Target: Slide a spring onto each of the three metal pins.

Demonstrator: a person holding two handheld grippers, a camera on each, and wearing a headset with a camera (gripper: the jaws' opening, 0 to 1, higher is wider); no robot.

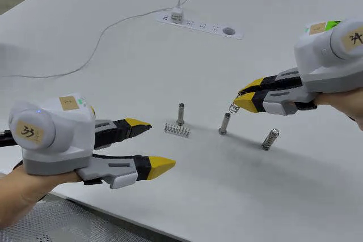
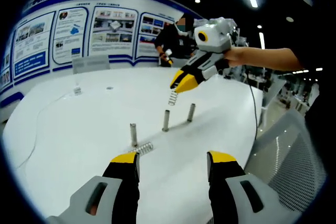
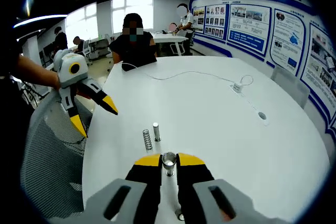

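Your left gripper [image 1: 160,144] and right gripper [image 1: 237,99] wear smooth, matt pale-grey plastic shells, with black and yellow plastic at the jaws and tan paper labels [image 1: 69,103]. The slim silver pins [image 1: 180,113] are polished metal with a soft shine. The small coiled wire springs [image 1: 176,130] are bright bare metal. The broad white tabletop [image 1: 113,72] is smooth and matt.

The left gripper [image 2: 173,160] has its two yellow-tipped jaws apart, low over the white table [image 2: 68,129]. Three metal pins stand upright on it: the near pin [image 2: 133,135], the middle pin [image 2: 166,120] and the far pin [image 2: 191,113]. A lying spring [image 2: 145,148] rests just beside the near pin. The right gripper [image 2: 178,84] pinches a hanging spring [image 2: 172,97] above the middle pin.
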